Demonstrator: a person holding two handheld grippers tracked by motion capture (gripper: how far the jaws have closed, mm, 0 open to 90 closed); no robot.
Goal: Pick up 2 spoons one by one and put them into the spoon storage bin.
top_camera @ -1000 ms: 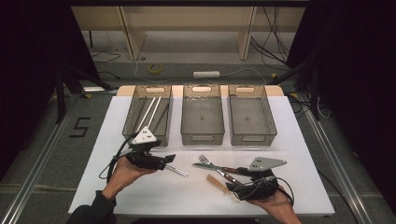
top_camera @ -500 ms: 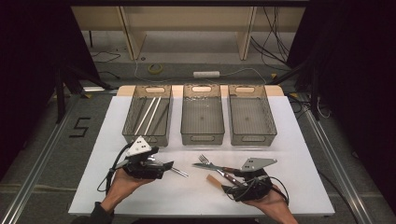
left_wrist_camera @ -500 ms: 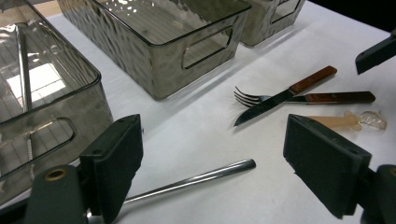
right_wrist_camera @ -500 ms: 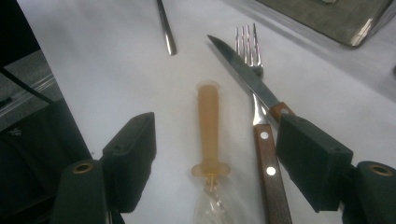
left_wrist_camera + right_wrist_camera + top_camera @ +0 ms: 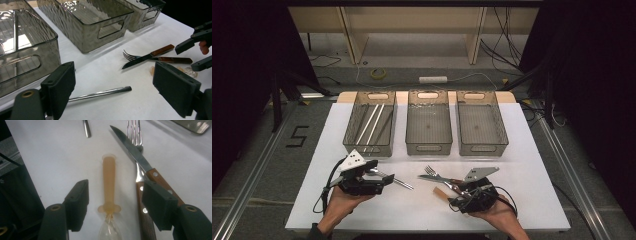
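Observation:
An amber silicone piece [image 5: 109, 182] with a clear end lies on the white table [image 5: 522, 150], between the jaws of my right gripper [image 5: 115, 192]. Those jaws have just been closing, but the pads stand clear of it on both sides. Beside it lie a wooden-handled knife [image 5: 132, 152] and a fork [image 5: 133, 132]. My left gripper [image 5: 113, 82] is wide open, low over a loose metal straw [image 5: 100, 93] on the table. From above, the left gripper [image 5: 387, 181] sits front left and the right gripper [image 5: 451, 189] front right.
Three clear grey bins stand in a row at the back: the left bin [image 5: 369, 150] holds metal straws [image 5: 372, 122]; the middle bin [image 5: 428, 147] and right bin [image 5: 482, 147] look bare. The knife [image 5: 432, 178] and fork [image 5: 430, 170] lie between my hands.
My left gripper has drifted a little lower and toward the near edge, over the loose straw. The right hand has stayed in place.

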